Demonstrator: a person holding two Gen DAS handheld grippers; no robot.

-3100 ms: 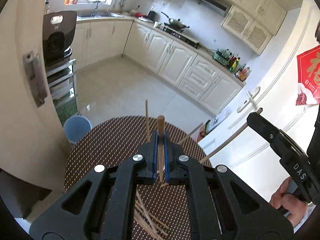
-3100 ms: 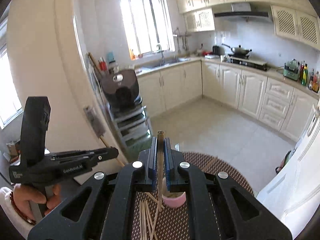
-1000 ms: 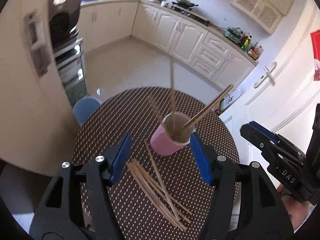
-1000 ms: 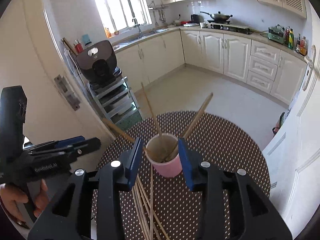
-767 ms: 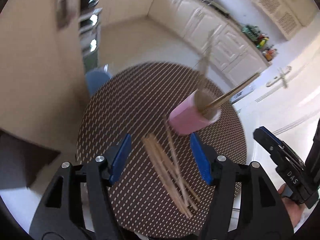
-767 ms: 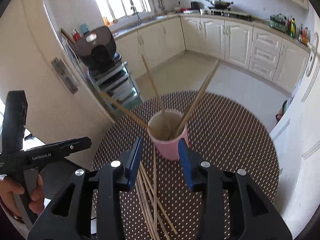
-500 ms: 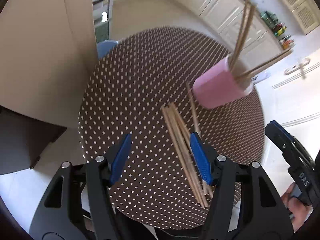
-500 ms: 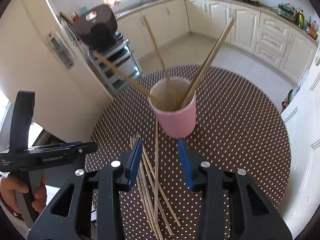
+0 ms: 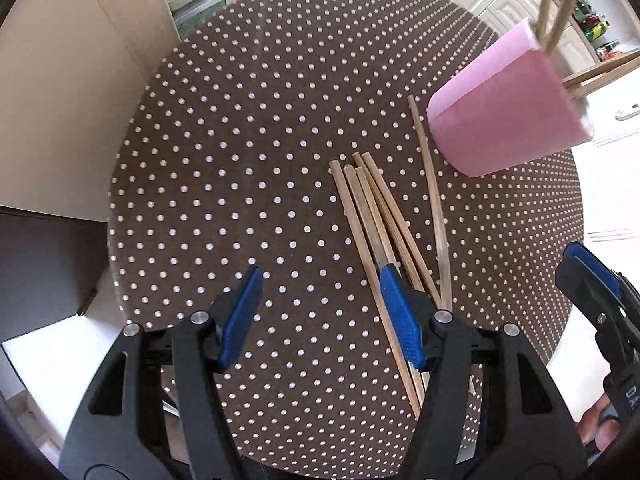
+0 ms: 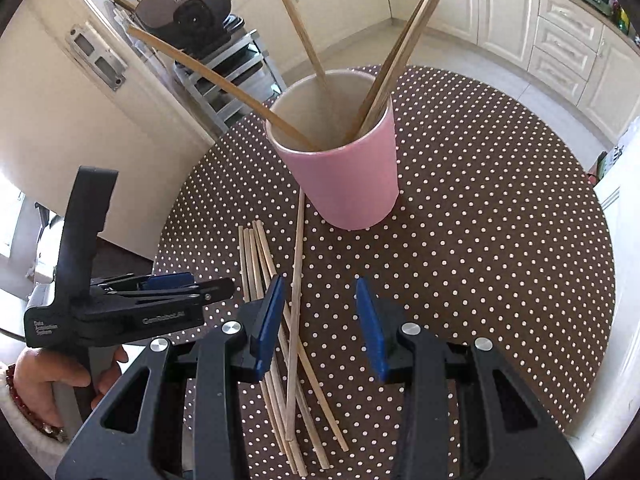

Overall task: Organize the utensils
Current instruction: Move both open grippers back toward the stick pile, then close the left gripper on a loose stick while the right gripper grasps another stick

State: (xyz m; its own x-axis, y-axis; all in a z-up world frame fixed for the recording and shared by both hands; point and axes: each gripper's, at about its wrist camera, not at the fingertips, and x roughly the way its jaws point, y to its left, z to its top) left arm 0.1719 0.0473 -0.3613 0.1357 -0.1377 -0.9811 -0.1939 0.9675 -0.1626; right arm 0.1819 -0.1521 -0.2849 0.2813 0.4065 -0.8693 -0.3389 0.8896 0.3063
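A pink cup (image 10: 344, 172) stands on the round dotted table (image 10: 500, 220) with several wooden chopsticks (image 10: 404, 48) leaning in it. It also shows in the left wrist view (image 9: 508, 112). Several loose chopsticks (image 9: 380, 220) lie on the table beside the cup, also seen in the right wrist view (image 10: 276, 316). My left gripper (image 9: 320, 316) is open and empty, low over the table with its right finger above the loose chopsticks. My right gripper (image 10: 320, 320) is open and empty, just in front of the cup and over the loose chopsticks.
The table is brown with white dots and ends in a round edge (image 9: 116, 216). A cream wall or cabinet (image 9: 60, 80) stands close on the left. A wire rack with a dark appliance (image 10: 192, 12) stands behind the table. Kitchen cabinets (image 10: 560, 40) line the far side.
Both grippers held chopsticks above the cup three seconds ago and are now open and empty. Both have since dropped lower toward the loose chopsticks; the left has tipped down toward the table.
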